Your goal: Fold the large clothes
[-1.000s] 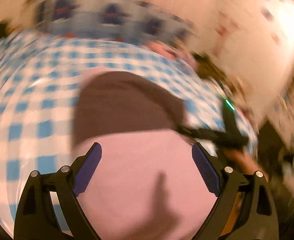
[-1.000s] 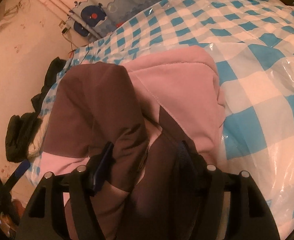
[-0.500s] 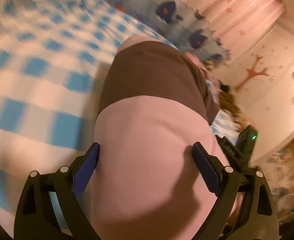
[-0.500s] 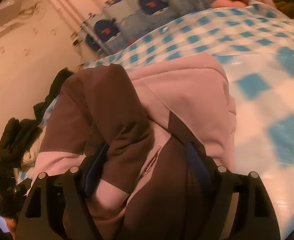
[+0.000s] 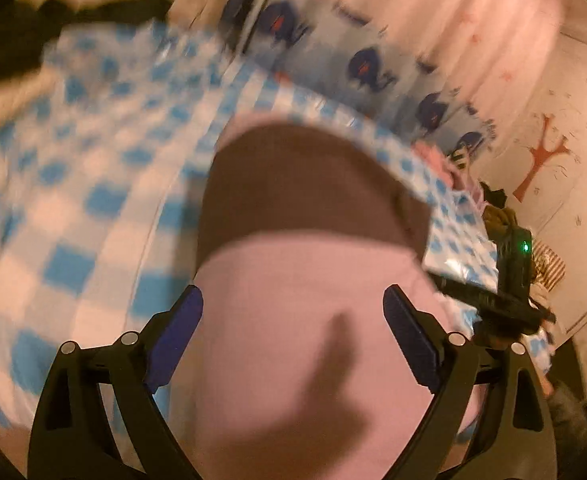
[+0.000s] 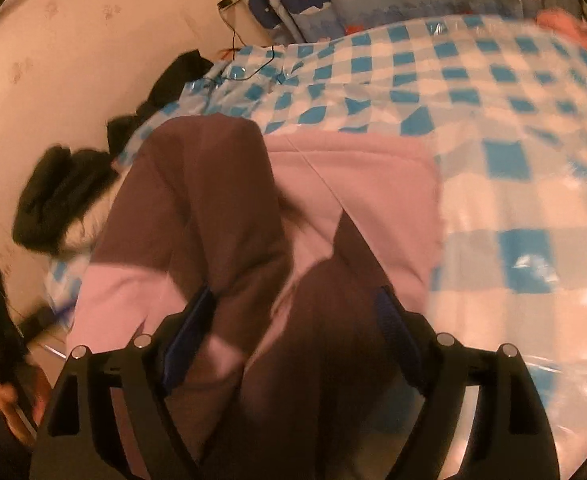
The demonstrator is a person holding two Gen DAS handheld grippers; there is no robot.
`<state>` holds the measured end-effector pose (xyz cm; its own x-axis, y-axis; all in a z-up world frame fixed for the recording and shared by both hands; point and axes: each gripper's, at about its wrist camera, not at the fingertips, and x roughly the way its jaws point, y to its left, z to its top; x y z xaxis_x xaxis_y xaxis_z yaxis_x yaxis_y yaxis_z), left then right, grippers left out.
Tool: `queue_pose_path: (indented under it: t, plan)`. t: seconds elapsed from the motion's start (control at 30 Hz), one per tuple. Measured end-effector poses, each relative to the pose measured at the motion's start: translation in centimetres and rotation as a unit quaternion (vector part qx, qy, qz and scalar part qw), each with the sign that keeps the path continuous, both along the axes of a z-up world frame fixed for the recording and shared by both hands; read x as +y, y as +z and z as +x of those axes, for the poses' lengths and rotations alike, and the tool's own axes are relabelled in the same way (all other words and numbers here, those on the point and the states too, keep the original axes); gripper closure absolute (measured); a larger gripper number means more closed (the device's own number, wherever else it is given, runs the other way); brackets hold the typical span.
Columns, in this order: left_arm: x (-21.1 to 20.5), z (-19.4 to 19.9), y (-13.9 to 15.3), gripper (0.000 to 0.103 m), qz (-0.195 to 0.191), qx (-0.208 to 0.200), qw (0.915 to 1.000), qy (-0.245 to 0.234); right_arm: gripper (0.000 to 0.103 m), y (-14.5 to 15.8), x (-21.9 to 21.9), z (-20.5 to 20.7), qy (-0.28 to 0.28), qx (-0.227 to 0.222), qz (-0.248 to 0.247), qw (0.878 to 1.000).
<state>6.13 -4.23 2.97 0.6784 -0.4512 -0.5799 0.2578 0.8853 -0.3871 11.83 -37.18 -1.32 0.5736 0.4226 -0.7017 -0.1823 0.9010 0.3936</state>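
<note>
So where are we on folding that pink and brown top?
Partly folded, by the look of it. The pink and brown garment lies on the blue checked cover, a brown sleeve already laid over its body. In hand: the right gripper has bunched fabric between open fingers, and the left gripper is open over the pink end. Left: at least one more fold, then smoothing it flat.

Both tongs look the same: left tongs (image 5: pixel 293 330) and right tongs (image 6: pixel 293 330) have matte black cut-out frames, dark blue ribbed pads (image 5: pixel 175 334), and small silver screws (image 6: pixel 507 350) at about 10 and 2 o'clock.
</note>
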Motion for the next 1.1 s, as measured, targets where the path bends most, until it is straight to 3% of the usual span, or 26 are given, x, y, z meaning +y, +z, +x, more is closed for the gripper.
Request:
queue_pose_path:
  t: [0.1,0.17,0.2,0.27,0.3,0.37,0.47,0.57,0.67,0.73,0.8,1.0,1.1]
  plan:
    - [-3.4,0.4,1.6,0.016,0.018,-0.026,0.9985,-0.045,0.016,0.2,1.2,-1.6,0.004,0.012,-0.083,0.996]
    - [-6.5,1.8,-0.3,0.015,0.038,0.021,0.9956,-0.083,0.016,-1.7,1.2,-2.1,0.001,0.035,-0.082,0.996]
    - [-7.7,2.0,-1.3,0.014,0.068,0.026,0.9941,-0.080,0.016,-2.3,0.8,-2.2,-0.005,0.045,-0.073,0.996]
    - [-9.6,1.3,-2.3,0.011,0.134,0.000,0.9880,-0.076,0.016,-2.3,0.0,-2.3,-0.011,0.061,-0.065,0.996]
    - [-9.8,1.0,-2.4,0.011,0.144,-0.006,0.9868,-0.074,0.016,-1.7,-0.3,-2.3,-0.016,0.067,-0.076,0.995]
    - [-9.3,1.0,-2.4,0.011,0.133,-0.006,0.9882,-0.076,0.016,1.0,-0.9,-2.4,-0.037,0.038,-0.077,0.996]
    - [-8.8,1.1,-2.6,0.011,0.124,-0.004,0.9894,-0.075,0.016,5.2,-1.0,-1.4,-0.059,-0.018,-0.020,0.998]
    - [-9.2,0.6,-2.6,0.011,0.139,-0.013,0.9876,-0.072,0.013,6.3,0.5,2.3,-0.071,-0.017,0.002,0.997]
    - [-9.4,0.8,-2.6,0.011,0.145,-0.017,0.9868,-0.070,0.010,2.3,1.2,6.2,-0.128,0.025,-0.016,0.991]
    - [-9.5,0.7,-2.4,0.011,0.143,-0.023,0.9869,-0.072,0.006,-2.6,1.1,7.3,-0.150,0.048,0.007,0.987]
    - [-10.3,0.5,-2.4,0.011,0.158,-0.031,0.9838,-0.079,0.006,-5.5,0.9,6.5,-0.178,0.021,0.022,0.984]
    - [-11.7,-0.2,-3.3,0.009,0.191,-0.053,0.9764,-0.086,0.006,-6.9,-0.6,5.6,-0.188,-0.009,0.063,0.980]
    - [-11.6,-0.1,-3.3,0.009,0.190,-0.051,0.9771,-0.081,0.006,-6.3,-0.8,6.4,-0.167,0.019,0.070,0.983]
